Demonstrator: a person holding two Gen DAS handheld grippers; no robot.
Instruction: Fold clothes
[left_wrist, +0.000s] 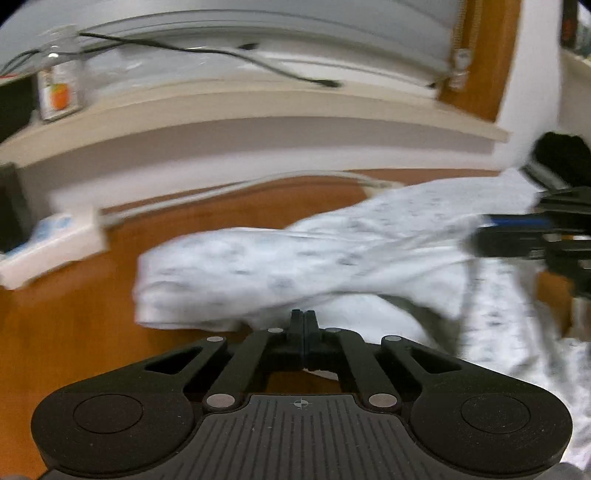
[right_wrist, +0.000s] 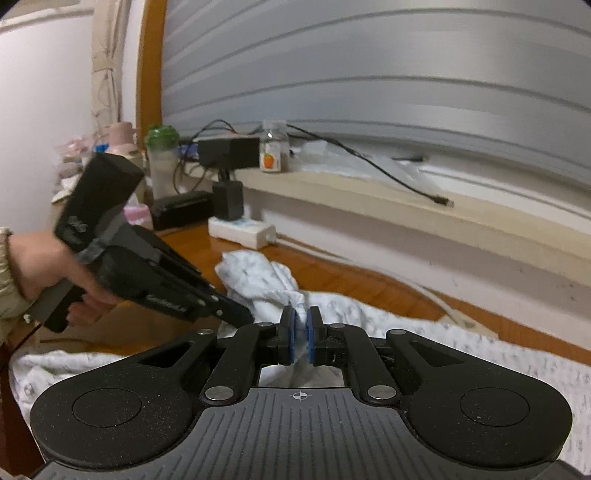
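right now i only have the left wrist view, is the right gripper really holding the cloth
observer: yes, the right gripper is shut on a bunched fold of the white garment
operator: where's my left gripper from that side
observer: the left gripper has its tip at the garment's edge, just left of the right one
operator: anything left of the jar
observer: a black box, then a green-capped bottle

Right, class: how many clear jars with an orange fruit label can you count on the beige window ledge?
1. The clear jar with an orange fruit label stands on the beige window ledge, right of the black box. Clutter at the ledge's left end may hide others.
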